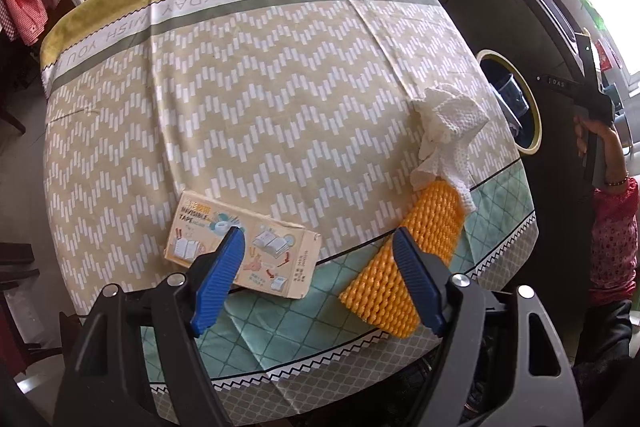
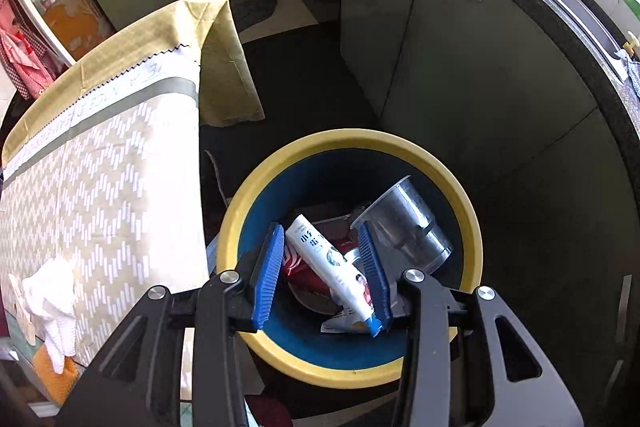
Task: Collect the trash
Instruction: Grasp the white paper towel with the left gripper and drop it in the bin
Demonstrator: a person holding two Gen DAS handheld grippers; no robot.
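Note:
In the left wrist view my left gripper [image 1: 316, 239] is open and empty above the table's near edge. A flat tape box [image 1: 256, 247] lies under its left finger, an orange foam net [image 1: 412, 255] beside its right finger, and a crumpled white tissue [image 1: 444, 131] beyond the net. In the right wrist view my right gripper [image 2: 322, 231] is open above the yellow-rimmed blue bin [image 2: 348, 143]. A white tube [image 2: 328, 259] lies between its fingers, over the bin; whether it touches them I cannot tell. A clear plastic cup [image 2: 408, 223] and a red wrapper [image 2: 296, 267] lie inside.
The table wears a patterned cloth [image 1: 260, 87]. The bin [image 1: 520, 107] stands on the floor off the table's right side. Dark cabinets [image 2: 460, 67] and a counter run behind it. A person in red [image 1: 612, 227] holds the other gripper at right.

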